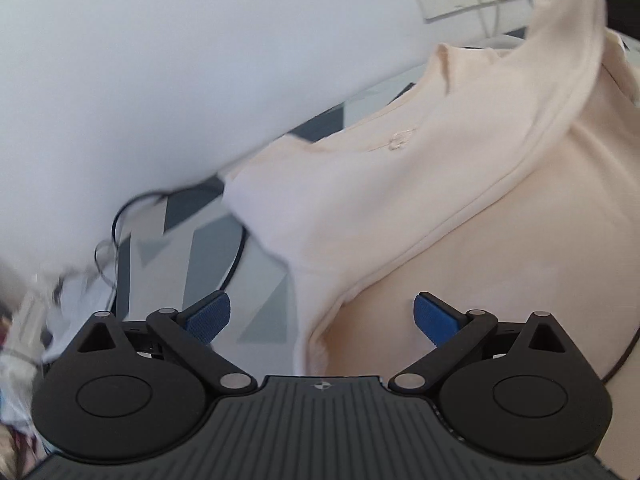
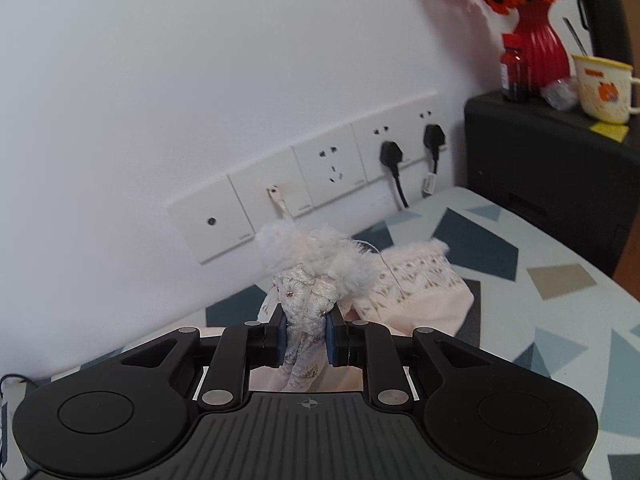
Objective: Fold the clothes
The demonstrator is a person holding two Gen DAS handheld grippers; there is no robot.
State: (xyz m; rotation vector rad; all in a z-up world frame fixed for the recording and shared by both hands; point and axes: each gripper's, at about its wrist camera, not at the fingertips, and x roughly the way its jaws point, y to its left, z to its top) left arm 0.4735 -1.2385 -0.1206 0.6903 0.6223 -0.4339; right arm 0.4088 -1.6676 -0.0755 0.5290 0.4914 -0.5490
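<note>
we see a cream garment (image 1: 420, 184) draped over the desk (image 1: 256, 292), whose top carries a grey-and-blue geometric print. part of the cloth rises to 1 o'clock in the left wrist view, where it is held up at the frame's corner. the left tongs (image 1: 322, 316) are spread wide, their blue pads clear of the fabric, hovering just above a hem or seam that runs from 6 toward 1 o'clock.

the right tongs (image 2: 306, 338) are pressed onto an embroidered cuff (image 2: 308, 300) trimmed with white fluff, bunched thick between the pads. a second cuff (image 2: 416, 284) with the same trim lies on the desk at 2 o'clock, just beside.

we judge the cloth soft, limp and fairly light; it will sag and crease wherever it is unsupported. the embroidery gives a firmer bite than the plain knit, though the fluff and a loose thread could snag. seams and hems look the safest places to take hold.

the desk backs onto a white wall with sockets (image 2: 320, 176) at 12 o'clock; a black cabinet (image 2: 552, 168) at 2 o'clock bears a red vase (image 2: 540, 52) and a mug (image 2: 602, 88), well apart. a thin black cable (image 1: 236, 256) lies near the garment's edge.
</note>
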